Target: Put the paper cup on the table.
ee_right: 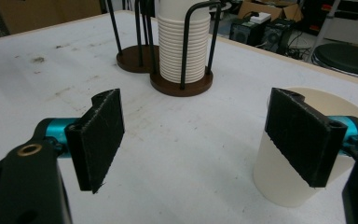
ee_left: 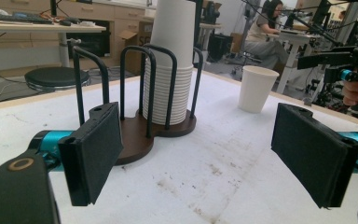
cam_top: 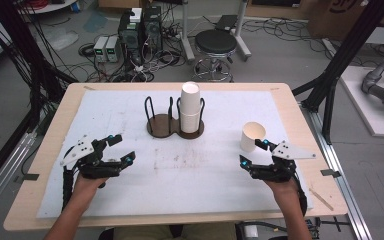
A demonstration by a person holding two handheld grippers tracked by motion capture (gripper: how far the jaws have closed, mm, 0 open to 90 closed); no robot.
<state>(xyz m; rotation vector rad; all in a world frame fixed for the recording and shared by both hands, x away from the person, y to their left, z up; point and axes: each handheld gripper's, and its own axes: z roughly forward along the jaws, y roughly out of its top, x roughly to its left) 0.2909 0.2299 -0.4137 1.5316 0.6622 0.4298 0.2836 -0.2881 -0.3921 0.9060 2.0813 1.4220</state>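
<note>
A black wire cup holder on a brown double base (cam_top: 162, 128) stands at the middle of the white mat. Its right bay holds a tall stack of white paper cups (cam_top: 190, 106), and the left bay is empty. A single white paper cup (cam_top: 253, 136) stands upright on the mat to the right. My right gripper (cam_top: 254, 153) hovers just in front of that cup, open, with nothing between its pads. In the right gripper view the cup (ee_right: 284, 182) sits behind the right pad (ee_right: 303, 135), outside the gap. My left gripper (cam_top: 123, 148) is open at the left of the mat, facing the holder (ee_left: 140, 135) and the stack (ee_left: 172, 70).
The white mat (cam_top: 170, 170) covers a wooden table (cam_top: 300, 115). A stool (cam_top: 215, 42), computer boxes and cables lie on the floor beyond the far edge. In the left gripper view, a person sits at a desk in the background (ee_left: 270, 32).
</note>
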